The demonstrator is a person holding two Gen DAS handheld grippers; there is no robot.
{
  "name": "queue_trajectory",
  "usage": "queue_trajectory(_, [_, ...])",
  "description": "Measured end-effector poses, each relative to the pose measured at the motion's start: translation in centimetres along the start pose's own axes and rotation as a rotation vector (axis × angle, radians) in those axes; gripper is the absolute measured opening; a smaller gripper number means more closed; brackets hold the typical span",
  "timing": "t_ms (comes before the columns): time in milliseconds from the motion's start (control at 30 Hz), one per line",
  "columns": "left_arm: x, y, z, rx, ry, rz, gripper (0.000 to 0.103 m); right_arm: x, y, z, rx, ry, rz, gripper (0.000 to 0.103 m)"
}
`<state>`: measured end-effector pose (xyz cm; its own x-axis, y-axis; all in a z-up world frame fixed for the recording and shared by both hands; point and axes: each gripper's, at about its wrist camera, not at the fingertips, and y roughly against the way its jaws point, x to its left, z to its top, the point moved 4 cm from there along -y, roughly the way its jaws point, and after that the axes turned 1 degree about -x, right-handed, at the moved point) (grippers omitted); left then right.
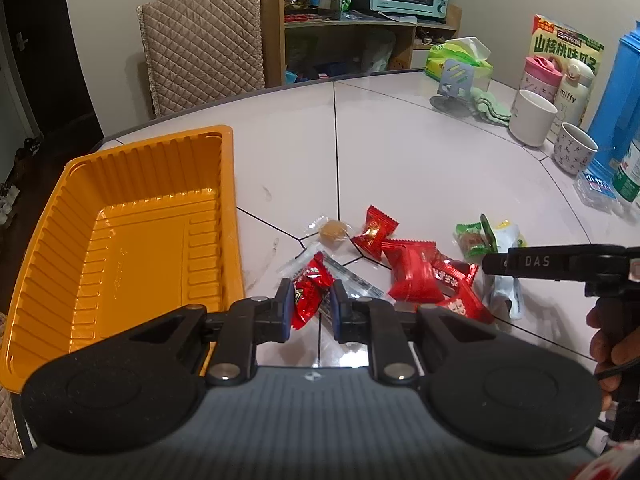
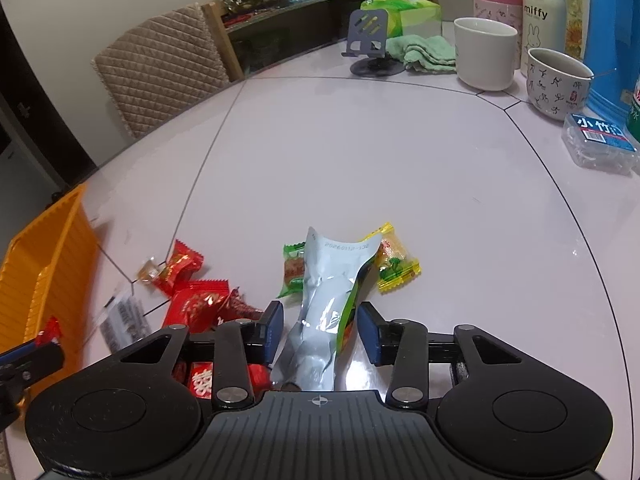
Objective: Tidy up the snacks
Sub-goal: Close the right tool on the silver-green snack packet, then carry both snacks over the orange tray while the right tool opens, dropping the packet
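My left gripper [image 1: 312,305] is shut on a small red candy [image 1: 309,294], held just above the table beside the orange tray [image 1: 120,208], whose inside is bare. On the table lie more red candies [image 1: 412,274], a brown sweet in clear wrap [image 1: 334,230] and a clear sachet [image 1: 356,282]. My right gripper [image 2: 321,332] straddles a silver pouch [image 2: 320,312] that stands up between its pads; small gaps show on both sides, so it is open. A green pack [image 2: 294,268] and a yellow pack [image 2: 396,266] lie just behind the pouch. The tray's corner [image 2: 40,268] sits at far left.
Along the table's far right stand a white mug [image 2: 485,54], a patterned cup [image 2: 556,84], bottles [image 2: 542,12], a clear plastic box [image 2: 600,140], a phone stand [image 2: 368,36], a green cloth [image 2: 428,52] and a tissue pack [image 1: 460,60]. A quilted chair [image 1: 200,44] stands behind the table.
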<state>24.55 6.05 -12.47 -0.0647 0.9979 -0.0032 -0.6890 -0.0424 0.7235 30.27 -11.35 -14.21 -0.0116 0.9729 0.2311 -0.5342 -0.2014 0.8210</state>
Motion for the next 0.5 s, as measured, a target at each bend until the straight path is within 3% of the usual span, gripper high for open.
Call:
queue_trajectory(267, [0.2, -0.1, 0.4, -0.003, 0.002, -0.003, 0.017, -0.4, -0.3, 0.3, 0.000, -0.027, -0.003, 0.030])
queue_trajectory(500, [0.1, 0.7, 0.5, -0.014, 0.006, -0.012, 0.017, -0.9, 1.9, 0.8, -0.035, -0.061, 0.018, 0.029])
